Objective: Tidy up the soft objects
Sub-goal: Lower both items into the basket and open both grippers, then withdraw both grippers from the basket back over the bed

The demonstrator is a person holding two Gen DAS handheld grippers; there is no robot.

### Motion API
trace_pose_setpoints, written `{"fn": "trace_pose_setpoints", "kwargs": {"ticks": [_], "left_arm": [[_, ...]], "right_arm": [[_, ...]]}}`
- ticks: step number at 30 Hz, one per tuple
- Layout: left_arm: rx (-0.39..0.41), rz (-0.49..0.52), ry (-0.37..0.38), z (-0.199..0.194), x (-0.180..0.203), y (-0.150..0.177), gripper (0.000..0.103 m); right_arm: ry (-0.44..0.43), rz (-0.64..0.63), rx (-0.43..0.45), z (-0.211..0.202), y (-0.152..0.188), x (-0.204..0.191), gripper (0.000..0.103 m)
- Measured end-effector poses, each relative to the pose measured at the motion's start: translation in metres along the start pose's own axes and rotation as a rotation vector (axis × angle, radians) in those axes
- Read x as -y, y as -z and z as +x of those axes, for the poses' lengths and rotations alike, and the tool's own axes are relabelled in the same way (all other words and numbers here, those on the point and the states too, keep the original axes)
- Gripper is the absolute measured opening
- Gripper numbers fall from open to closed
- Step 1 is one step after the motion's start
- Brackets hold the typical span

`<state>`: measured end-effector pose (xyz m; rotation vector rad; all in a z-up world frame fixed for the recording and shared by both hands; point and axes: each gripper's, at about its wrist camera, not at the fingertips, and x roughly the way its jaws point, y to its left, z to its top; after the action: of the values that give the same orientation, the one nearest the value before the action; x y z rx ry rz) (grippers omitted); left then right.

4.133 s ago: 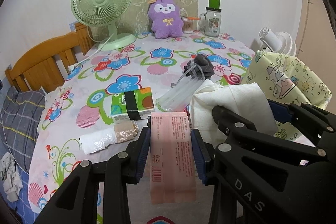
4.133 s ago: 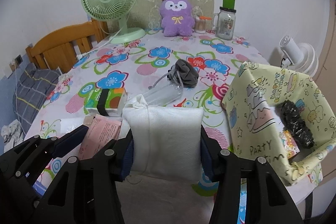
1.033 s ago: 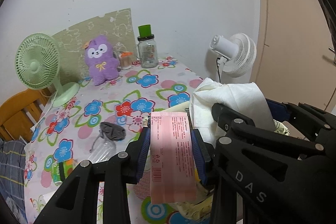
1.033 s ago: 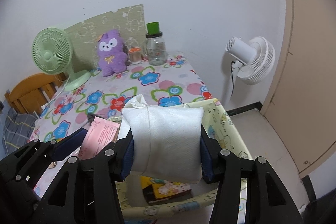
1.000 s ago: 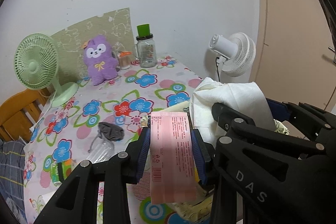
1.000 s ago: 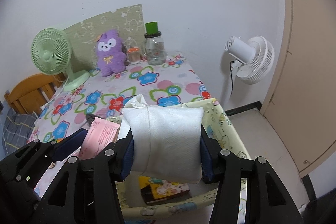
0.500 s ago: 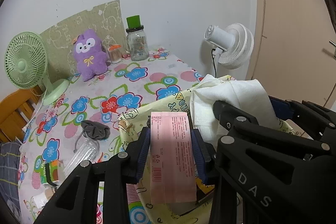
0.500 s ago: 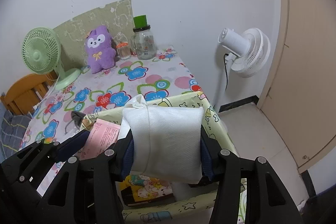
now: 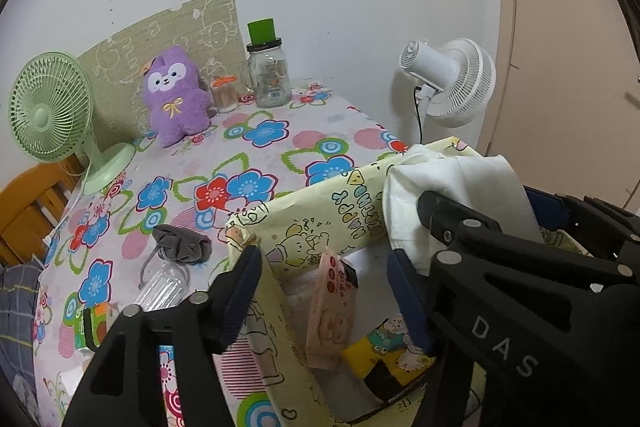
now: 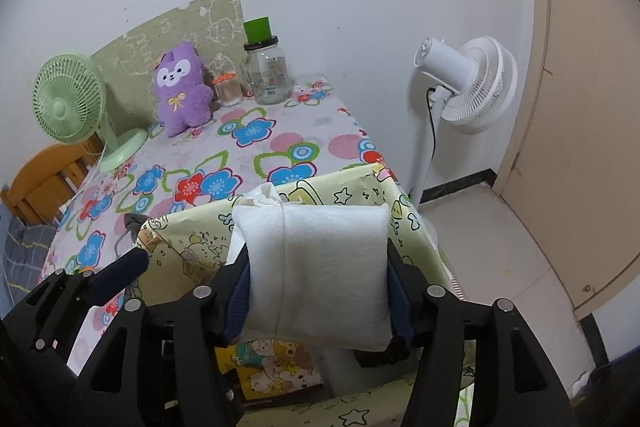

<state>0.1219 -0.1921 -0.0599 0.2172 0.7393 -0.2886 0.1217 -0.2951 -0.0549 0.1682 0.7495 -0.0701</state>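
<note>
Starting in the left view, at nine o'clock: green fan on the far corner of the flowered worktop. Next to it at ten o'clock, purple plush toy, upright against a card backing. Then a glass jar with a green cap at eleven o'clock.

Down at eight o'clock: grey pouch touching a clear bottle, both flat on the worktop and well apart from the plush toy.

Now the left tongs at six o'clock, opening this very moment, jaws wide, pads pressing on nothing. Below and between them, pink packet, on edge inside the yellow bag, just beside a cartoon-printed packet at five o'clock. Bag standing open at the near edge of the worktop.

Off at two o'clock, white fan on its stand beside the worktop.

Over to the right view: right tongs dead centre, also opening, yet with the white pouch between the jaws and both pads touching its sides. Hanging directly above the open mouth of the bag, cartoon-printed packet showing underneath at six o'clock.
</note>
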Motion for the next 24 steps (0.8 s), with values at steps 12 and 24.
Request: {"fn": "trace_pose_setpoints", "kwargs": {"ticks": [12,24], "left_arm": [[0.018,0.011,0.006,-0.009,-0.002,0.003,0.083],[0.043,0.006,0.004,-0.024,-0.008,0.01,0.087]], "right_arm": [[0.016,-0.023,0.006,-0.002,0.005,-0.005,0.091],[0.032,-0.048,0.028,-0.016,0.011,-0.015,0.094]]}}
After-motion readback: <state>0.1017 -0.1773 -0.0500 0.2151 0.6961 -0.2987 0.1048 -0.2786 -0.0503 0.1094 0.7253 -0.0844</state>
